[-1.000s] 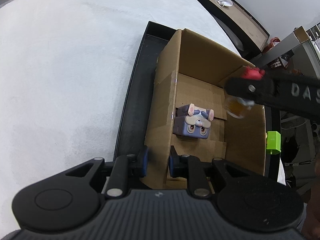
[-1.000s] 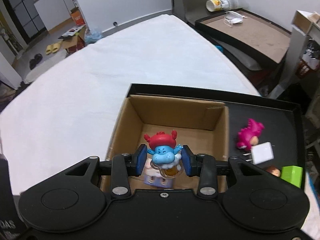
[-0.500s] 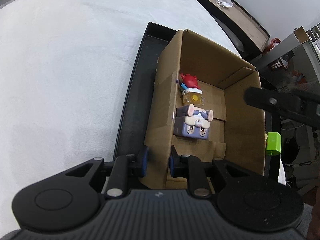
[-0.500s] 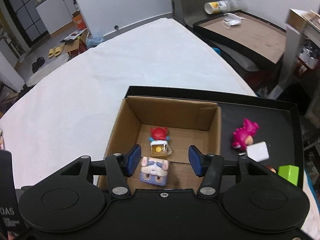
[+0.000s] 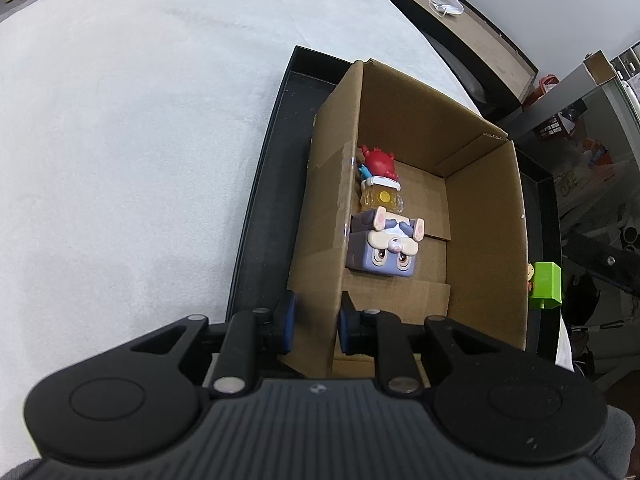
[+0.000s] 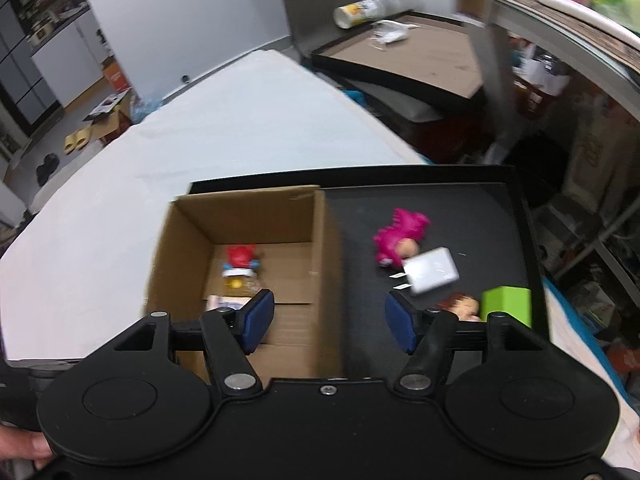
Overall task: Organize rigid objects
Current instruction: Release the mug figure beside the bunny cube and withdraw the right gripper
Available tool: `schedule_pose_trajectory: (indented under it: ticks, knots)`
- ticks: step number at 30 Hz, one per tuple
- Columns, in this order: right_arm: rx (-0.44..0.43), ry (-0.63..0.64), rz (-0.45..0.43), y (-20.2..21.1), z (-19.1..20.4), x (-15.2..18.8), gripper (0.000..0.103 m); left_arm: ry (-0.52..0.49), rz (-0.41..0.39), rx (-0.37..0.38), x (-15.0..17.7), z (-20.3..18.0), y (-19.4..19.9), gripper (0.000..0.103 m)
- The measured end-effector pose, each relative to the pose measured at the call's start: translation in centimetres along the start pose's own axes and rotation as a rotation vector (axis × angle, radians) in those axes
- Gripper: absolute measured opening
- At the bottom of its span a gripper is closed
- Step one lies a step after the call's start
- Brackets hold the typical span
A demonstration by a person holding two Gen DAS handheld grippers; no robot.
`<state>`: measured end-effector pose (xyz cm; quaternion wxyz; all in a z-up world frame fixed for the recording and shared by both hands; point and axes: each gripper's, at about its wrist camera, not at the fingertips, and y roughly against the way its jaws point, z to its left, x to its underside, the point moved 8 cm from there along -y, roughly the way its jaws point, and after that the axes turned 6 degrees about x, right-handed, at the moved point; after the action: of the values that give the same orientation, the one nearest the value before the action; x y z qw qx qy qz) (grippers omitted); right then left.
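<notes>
A cardboard box (image 5: 484, 216) stands in a black tray (image 5: 256, 216). Inside lie a red-capped blue figure with a beer mug (image 5: 380, 178) and a purple rabbit cube (image 5: 384, 248). My left gripper (image 5: 316, 322) is shut on the box's near left wall. My right gripper (image 6: 330, 322) is open and empty, above the box's right wall (image 6: 326, 240). The box floor holds the red-capped figure (image 6: 240, 266). On the tray (image 6: 460, 200) lie a pink dinosaur figure (image 6: 400, 236), a white cube (image 6: 432, 270), a brown-haired head (image 6: 460, 304) and a green block (image 6: 506, 304).
The tray sits on a white table (image 5: 120, 120). The green block (image 5: 546, 284) lies right of the box. A second tray with a cup and a mask (image 6: 400, 52) stands behind, and shelving (image 6: 580, 80) is at the right.
My right gripper opened and let the red-capped figure drop into the box, then moved right and back over the tray. My left gripper kept its hold on the box wall.
</notes>
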<state>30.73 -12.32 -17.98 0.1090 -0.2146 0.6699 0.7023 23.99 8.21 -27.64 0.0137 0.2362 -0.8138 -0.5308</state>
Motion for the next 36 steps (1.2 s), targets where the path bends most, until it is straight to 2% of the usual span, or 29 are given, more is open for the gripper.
schedule_pose_trajectory:
  ticks: [12,36]
  knots:
    - [0.057,-0.155,0.028,-0.9,-7.5,0.7,0.061,-0.001,-0.005,-0.015,0.1,-0.2,0.0,0.019]
    - [0.09,-0.276,0.128,-5.5,-13.7,3.2,0.062,-0.004,-0.008,-0.053,0.1,-0.3,0.0,0.019]
